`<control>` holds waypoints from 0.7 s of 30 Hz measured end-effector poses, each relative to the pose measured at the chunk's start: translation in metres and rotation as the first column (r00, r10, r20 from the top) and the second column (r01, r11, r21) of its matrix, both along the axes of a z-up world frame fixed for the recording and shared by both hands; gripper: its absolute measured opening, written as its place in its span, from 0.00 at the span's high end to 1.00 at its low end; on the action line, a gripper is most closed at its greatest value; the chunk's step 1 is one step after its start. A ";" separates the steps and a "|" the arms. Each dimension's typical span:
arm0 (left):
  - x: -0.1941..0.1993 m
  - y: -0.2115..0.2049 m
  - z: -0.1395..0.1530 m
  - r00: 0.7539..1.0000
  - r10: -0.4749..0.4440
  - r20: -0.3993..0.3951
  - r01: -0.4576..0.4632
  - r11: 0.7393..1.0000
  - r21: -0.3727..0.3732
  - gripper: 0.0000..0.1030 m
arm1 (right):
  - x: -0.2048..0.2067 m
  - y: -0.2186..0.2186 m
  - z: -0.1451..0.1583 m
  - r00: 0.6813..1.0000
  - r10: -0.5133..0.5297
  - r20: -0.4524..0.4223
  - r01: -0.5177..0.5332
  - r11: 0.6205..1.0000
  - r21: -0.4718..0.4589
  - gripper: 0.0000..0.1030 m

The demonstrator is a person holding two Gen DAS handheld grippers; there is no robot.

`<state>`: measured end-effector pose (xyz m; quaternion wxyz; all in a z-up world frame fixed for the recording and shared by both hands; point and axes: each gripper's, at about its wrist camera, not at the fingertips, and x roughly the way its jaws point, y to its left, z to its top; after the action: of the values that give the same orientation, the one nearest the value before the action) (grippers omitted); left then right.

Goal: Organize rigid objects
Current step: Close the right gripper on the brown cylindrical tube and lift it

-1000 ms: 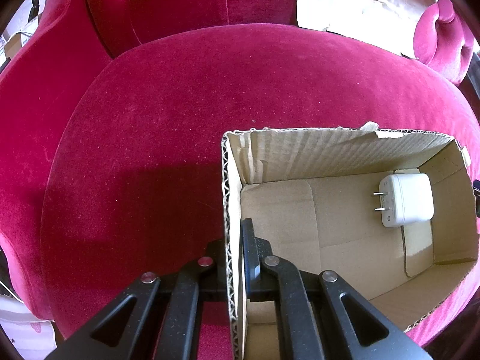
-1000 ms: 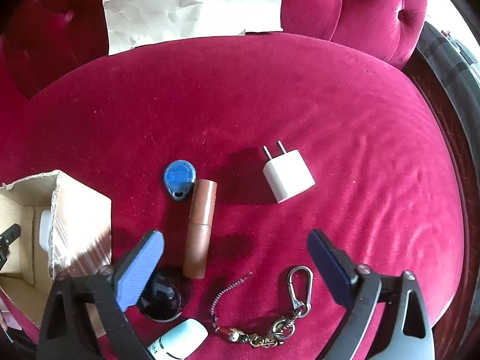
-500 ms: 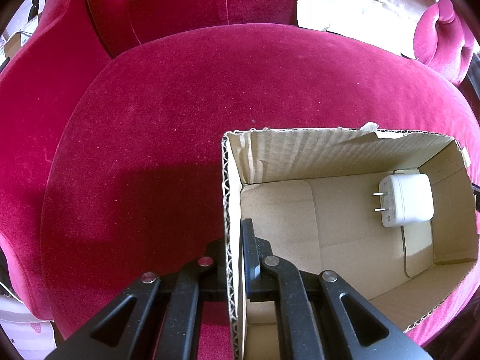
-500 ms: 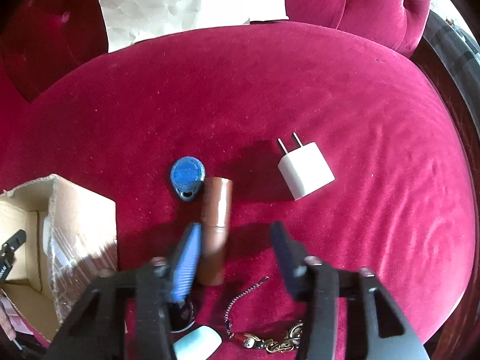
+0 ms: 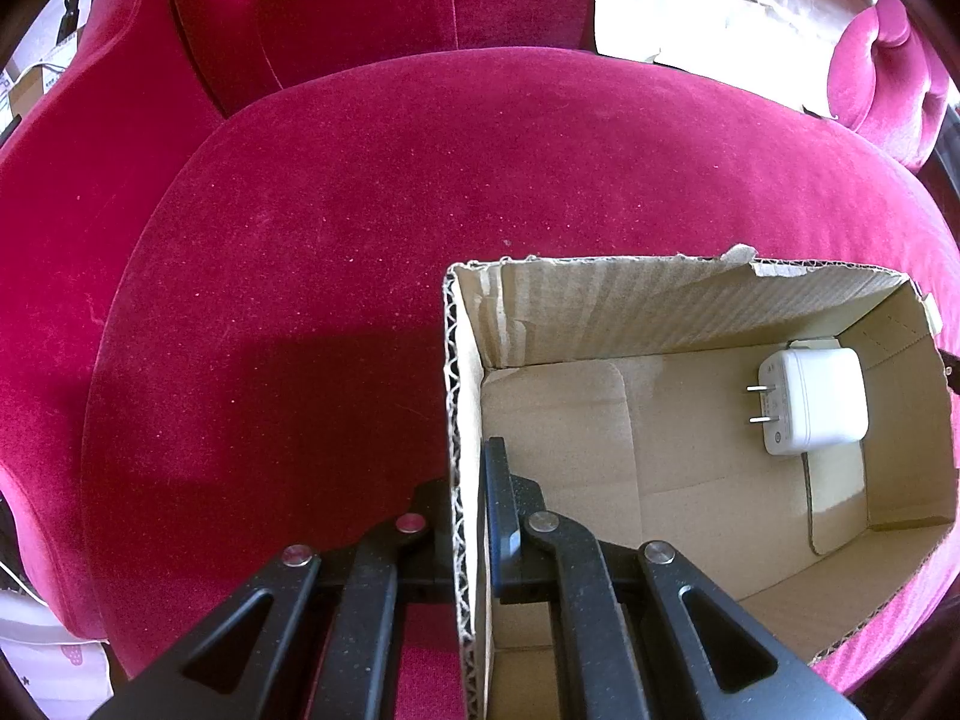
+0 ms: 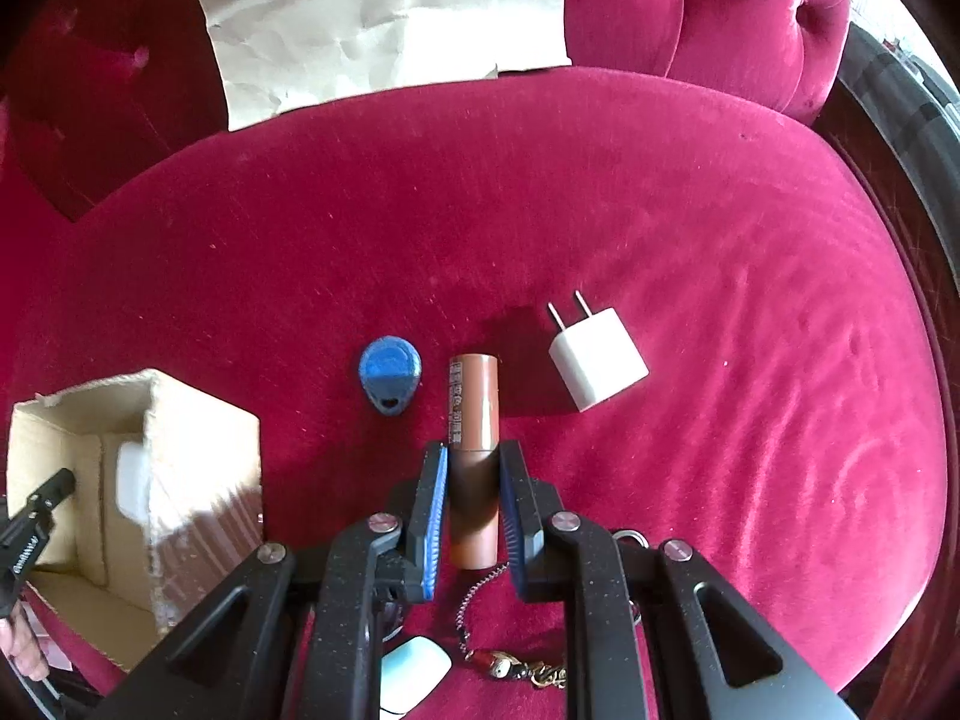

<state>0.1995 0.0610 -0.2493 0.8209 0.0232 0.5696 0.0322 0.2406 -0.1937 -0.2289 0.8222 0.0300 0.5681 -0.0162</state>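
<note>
On the red velvet seat lies a brown tube (image 6: 474, 414); my right gripper (image 6: 474, 468) is shut on its near half, blue pads against both sides. Left of the tube sits a blue key fob (image 6: 389, 372), and right of it a small white plug adapter (image 6: 597, 357). The open cardboard box (image 6: 204, 450) stands at the left. In the left wrist view my left gripper (image 5: 471, 480) is shut on the box wall (image 5: 456, 420), one finger outside, one inside. A larger white charger (image 5: 810, 399) lies on the box floor at the far end.
Below the right gripper lie a metal keychain with chain (image 6: 510, 654) and a pale blue-white object (image 6: 414, 672), partly hidden by the fingers. Crumpled brown paper (image 6: 384, 24) leans on the tufted backrest. A hand (image 6: 24, 648) shows at the lower left edge.
The right gripper's jaws went from wide open to shut around the brown tube, shifting slightly left over it. The left gripper and the box stayed still.
</note>
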 end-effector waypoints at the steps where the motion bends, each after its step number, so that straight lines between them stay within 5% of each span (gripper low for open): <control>1: 0.000 0.000 0.000 1.000 0.000 0.000 0.000 1.000 0.000 0.95 | 0.001 0.001 0.003 1.000 0.001 0.002 -0.001 1.000 -0.001 0.83; 21: 0.002 0.001 0.000 1.000 0.002 0.002 -0.002 1.000 0.000 0.96 | -0.020 0.036 0.061 0.984 0.107 0.141 -0.105 0.994 -0.020 0.83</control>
<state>0.2012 0.0621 -0.2490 0.8215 0.0226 0.5688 0.0332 0.2209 -0.1582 -0.1682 0.8603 -0.0043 0.5090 0.0259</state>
